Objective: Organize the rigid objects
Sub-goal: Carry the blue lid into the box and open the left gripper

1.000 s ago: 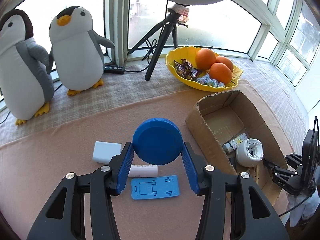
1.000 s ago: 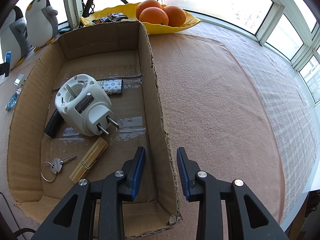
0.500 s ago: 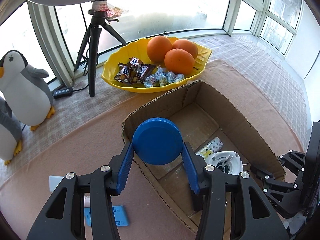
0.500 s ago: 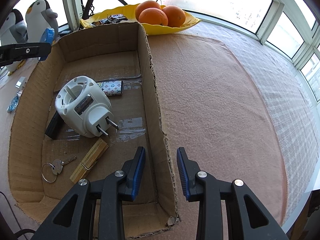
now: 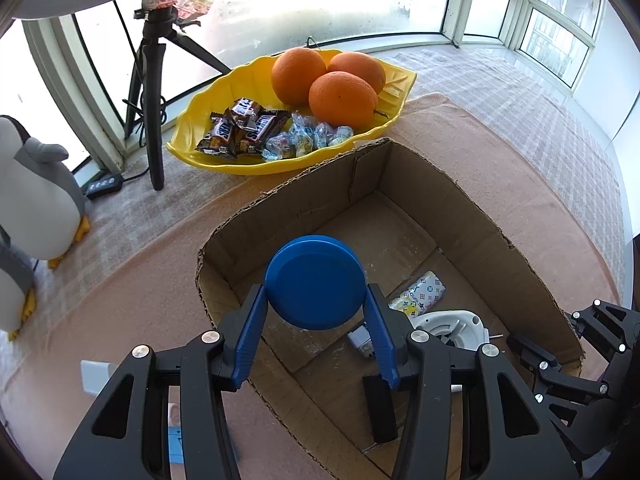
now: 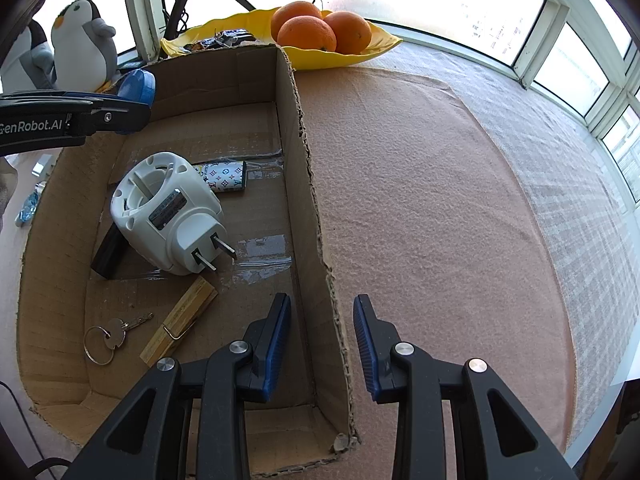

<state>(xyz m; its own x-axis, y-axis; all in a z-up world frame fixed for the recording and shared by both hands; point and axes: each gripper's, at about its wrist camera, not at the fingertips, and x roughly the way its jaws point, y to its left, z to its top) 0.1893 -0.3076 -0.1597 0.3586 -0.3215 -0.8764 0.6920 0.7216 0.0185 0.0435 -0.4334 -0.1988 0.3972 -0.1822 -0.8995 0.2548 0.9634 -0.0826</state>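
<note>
We hold the blue disc [image 5: 315, 282] clamped in the left tool [image 5: 316, 330] over the cardboard box [image 5: 472, 216]; right tool [image 6: 322, 340] straddles the box wall, pads apart from it.

At the left edge of the left wrist view, one penguin toy [image 5: 38, 196] is cut off at the head and a second [image 5: 14, 292] shows only a sliver. At the lower left, a white block [image 5: 94, 376] and a blue flat piece [image 5: 176, 446] lie partly behind the left tool [image 5: 316, 320]. The white plug adapter [image 5: 448, 326] and black bar [image 5: 382, 408] are half hidden by its fingers [image 5: 382, 332]. The right tool's [image 6: 322, 340] grip on the cardboard box [image 6: 308, 184] wall cannot be told.
</note>
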